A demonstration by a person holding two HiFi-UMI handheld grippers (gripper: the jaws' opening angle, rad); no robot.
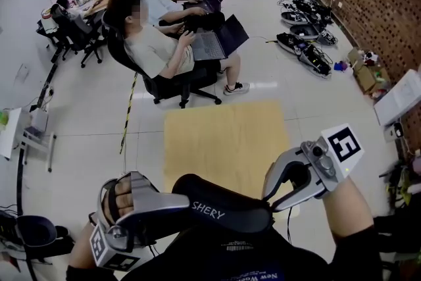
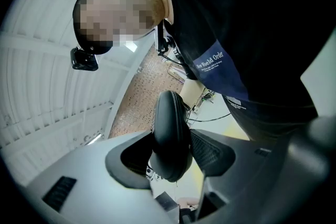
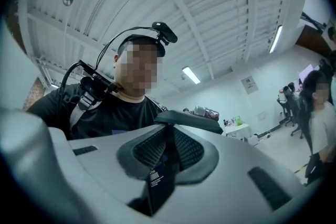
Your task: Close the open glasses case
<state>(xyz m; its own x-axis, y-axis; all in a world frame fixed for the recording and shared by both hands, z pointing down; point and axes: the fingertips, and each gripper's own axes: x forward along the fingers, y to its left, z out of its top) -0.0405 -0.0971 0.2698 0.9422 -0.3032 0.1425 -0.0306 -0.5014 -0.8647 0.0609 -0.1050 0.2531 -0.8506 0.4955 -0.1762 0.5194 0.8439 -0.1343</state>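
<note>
Glasses case (image 1: pixel 223 207) is up in the air by the person's chest, lying sideways from left to right; left gripper (image 1: pixel 183 206) squeezes its left end; right gripper (image 1: pixel 271 199) is almost pressed together, pinching a thin edge at its right end; each gripper has one end, so pushing the lid down looks next.

Glasses case (image 1: pixel 223 207) lies crosswise before the person's torso (image 1: pixel 250 263). Its left end sits in the left gripper (image 1: pixel 176 202); the right gripper (image 1: pixel 270 199) is at its right end. Floor mat (image 1: pixel 223 141) lies beyond, with seated people (image 1: pixel 164 43) behind it.
</note>
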